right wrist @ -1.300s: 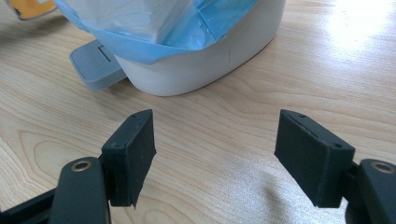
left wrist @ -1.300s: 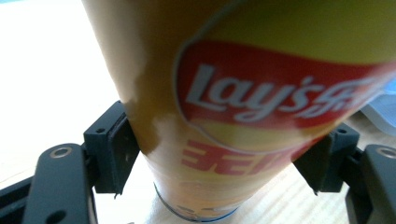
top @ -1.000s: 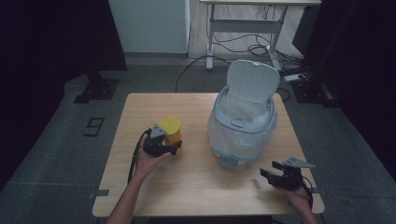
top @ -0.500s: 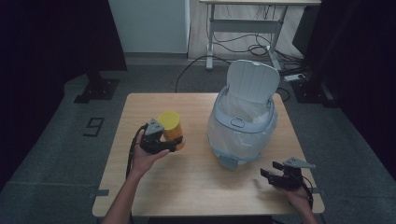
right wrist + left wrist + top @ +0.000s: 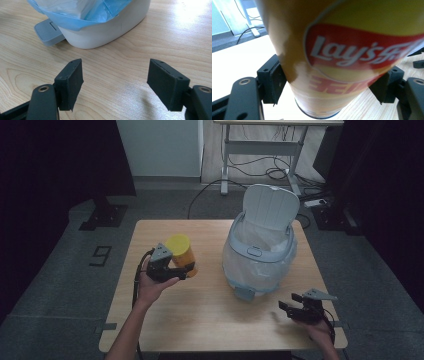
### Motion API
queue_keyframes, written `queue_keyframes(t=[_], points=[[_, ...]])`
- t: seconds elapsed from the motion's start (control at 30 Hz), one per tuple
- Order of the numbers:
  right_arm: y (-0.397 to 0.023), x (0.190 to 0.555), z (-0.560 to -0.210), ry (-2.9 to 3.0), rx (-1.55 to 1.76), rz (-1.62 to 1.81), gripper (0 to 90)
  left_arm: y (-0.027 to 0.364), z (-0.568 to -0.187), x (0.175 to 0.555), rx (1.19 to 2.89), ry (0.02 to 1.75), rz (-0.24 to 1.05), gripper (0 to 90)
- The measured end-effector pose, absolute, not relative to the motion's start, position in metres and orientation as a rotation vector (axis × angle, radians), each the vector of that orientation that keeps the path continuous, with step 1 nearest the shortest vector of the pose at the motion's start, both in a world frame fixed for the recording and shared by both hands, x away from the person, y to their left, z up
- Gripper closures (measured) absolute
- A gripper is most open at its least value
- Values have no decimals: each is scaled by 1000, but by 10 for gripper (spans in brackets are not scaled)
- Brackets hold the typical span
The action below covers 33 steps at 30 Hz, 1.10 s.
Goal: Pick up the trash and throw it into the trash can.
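Lay's can gripped left of the open pedal bin

Left gripper (image 5: 172, 270) pinches the yellow Lay's crisp can (image 5: 181, 253) left of centre frame; right gripper (image 5: 295, 309), jaws spread and empty, sits lower right below the lined pedal bin (image 5: 257, 255) on the wooden table (image 5: 210, 320)

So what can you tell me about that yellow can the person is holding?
The chip can is a tall yellow tube with a red Lay's logo on its side and a yellow top. It looks like glossy printed cardboard. The left claw grips its lower part, one pad pressed on each side. It tilts slightly above the wooden table, left of the open bin.
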State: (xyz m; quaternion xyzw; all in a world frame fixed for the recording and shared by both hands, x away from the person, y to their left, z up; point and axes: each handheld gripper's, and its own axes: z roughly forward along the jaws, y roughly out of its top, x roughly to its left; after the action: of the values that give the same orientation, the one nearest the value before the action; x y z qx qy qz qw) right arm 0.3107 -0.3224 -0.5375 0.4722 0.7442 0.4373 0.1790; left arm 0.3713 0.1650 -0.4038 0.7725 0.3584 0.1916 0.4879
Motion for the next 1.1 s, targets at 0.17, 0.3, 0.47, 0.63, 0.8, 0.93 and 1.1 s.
queue_keyframes(t=[0.17,0.3,0.47,0.63,0.8,0.93,1.1], points=[[-322,311,-538,2104,1336,1234,279,164,-397,370,1875,859,474,238],[-322,311,-538,2104,1337,1234,279,164,-392,369,1870,851,472,238],[-323,311,-538,2104,1339,1231,279,163,-385,367,1863,838,469,238],[-323,311,-539,2107,1341,1227,279,161,-377,366,1861,824,477,238],[-323,311,-539,2110,1346,1223,279,158,-368,365,1867,807,486,238],[-324,312,-540,2110,1349,1219,278,155,-360,365,1862,790,490,238],[-324,312,-540,2107,1350,1217,278,152,-352,365,1851,771,479,238]])
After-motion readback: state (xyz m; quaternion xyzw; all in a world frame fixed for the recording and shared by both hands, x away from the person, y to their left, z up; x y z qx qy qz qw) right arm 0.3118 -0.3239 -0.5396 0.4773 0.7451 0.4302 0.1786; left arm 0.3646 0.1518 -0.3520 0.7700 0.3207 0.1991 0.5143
